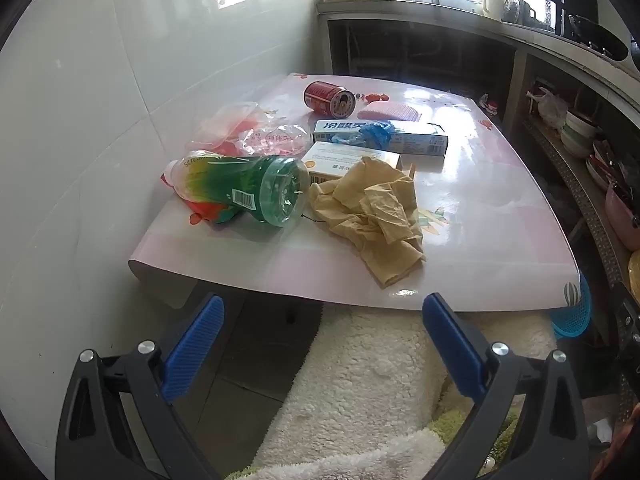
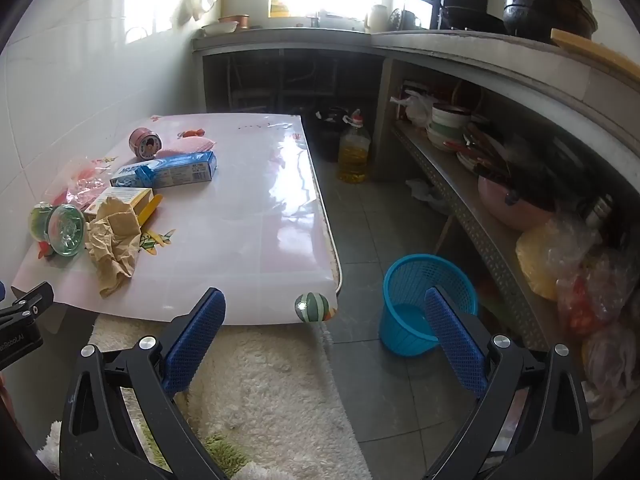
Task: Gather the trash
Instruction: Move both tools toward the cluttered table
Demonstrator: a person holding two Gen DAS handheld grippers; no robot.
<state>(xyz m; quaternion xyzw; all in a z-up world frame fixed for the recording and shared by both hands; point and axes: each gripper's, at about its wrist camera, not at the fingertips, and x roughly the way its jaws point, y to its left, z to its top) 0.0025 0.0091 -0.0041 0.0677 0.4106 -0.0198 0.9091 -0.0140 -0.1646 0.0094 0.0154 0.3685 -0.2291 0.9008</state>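
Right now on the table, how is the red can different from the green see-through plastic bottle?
The red metal can is short and solid-coloured, while the green clear plastic bottle is longer, with a bright rainbow label. The can lies toward the table's far side; the bottle lies nearer the front edge, beside the crumpled tan paper. Both lie tipped on their sides.

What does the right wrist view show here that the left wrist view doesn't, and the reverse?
Only the right wrist view: the whole blue basket on the floor past the table's corner, an oil bottle behind it, and the right tongs, open and empty. Only the left wrist view: the green bottle's label side and the left tongs, open and empty, short of the table edge. Both show the table with the crumpled brown paper, the blue box and the red can; the left catches only the basket's edge.
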